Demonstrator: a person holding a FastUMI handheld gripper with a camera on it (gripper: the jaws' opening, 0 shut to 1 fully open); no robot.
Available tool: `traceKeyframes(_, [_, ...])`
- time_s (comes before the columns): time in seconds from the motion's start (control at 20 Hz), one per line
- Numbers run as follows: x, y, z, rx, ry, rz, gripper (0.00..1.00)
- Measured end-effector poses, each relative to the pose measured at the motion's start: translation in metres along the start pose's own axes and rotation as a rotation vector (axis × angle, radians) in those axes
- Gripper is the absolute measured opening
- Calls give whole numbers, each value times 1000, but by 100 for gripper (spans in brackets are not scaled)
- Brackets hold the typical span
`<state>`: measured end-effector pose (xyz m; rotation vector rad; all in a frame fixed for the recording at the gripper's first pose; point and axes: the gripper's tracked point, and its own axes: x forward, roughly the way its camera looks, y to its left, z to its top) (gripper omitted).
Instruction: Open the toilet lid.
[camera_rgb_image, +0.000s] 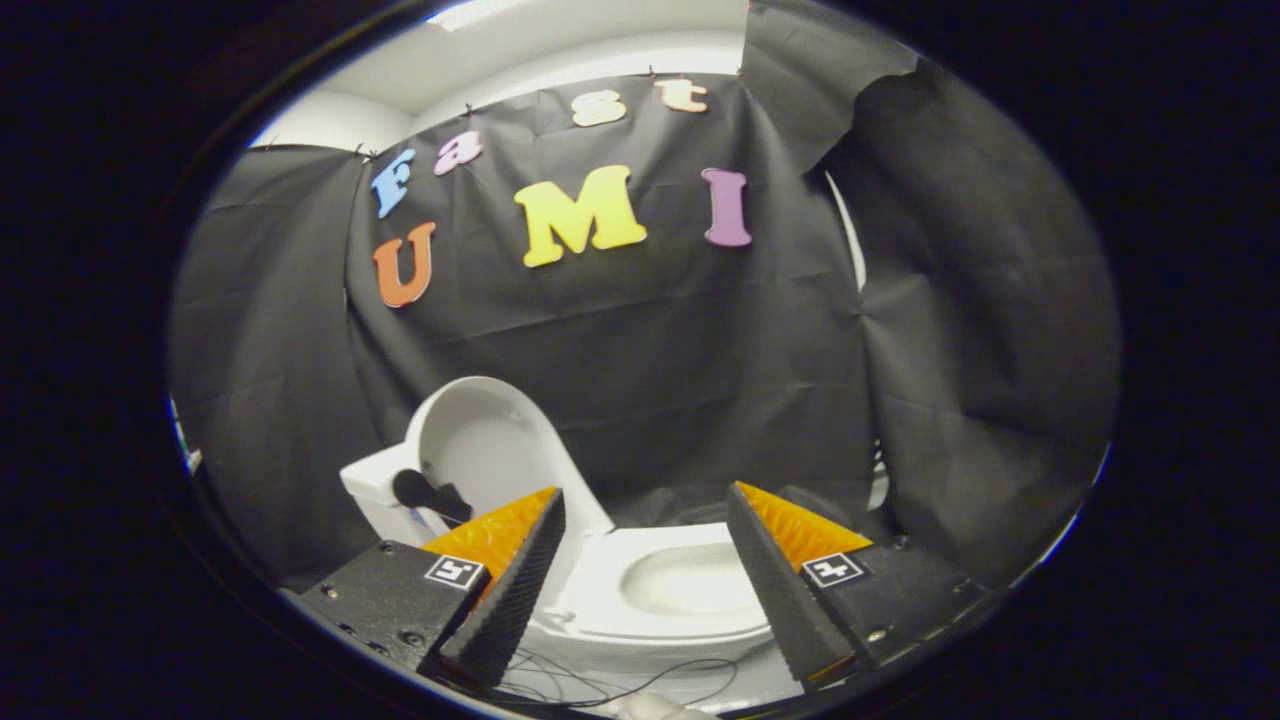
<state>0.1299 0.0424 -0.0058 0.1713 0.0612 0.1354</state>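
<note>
Toilet lid is already up, leaning back against the tank with the black cloth wall behind it. The white seat and bowl sit between the jaws, a bit beyond them. Gripper is wide open, holding nothing. Thin dark cables trail across the floor underneath.

Black cloth hangs as the booth's wall on all sides, creased and wrinkled, in several panels that overlap. The right-hand panel bulges forward, with a thin white gap showing along its inner edge. Above the cloth's top edge, a white wall or ceiling is visible, brightly lit near the top. The floor at the bottom is pale, with thin dark cables trailing over it. Lighting overall is dim.
</note>
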Motion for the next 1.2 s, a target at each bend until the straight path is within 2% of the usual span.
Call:
traceKeyframes(0.2, [-10, -72, -35, -14, 20, -82, 100])
traceKeyframes(0.35, [-12, -100, -59, 0, 43, -113, 100])
traceKeyframes(0.5, [-14, -110, -69, 35, 41, -120, 100])
traceKeyframes(0.95, [-24, -112, -64, -39, -2, -142, 100])
traceKeyframes(1.2, [-24, -115, -66, -37, 12, -155, 100])
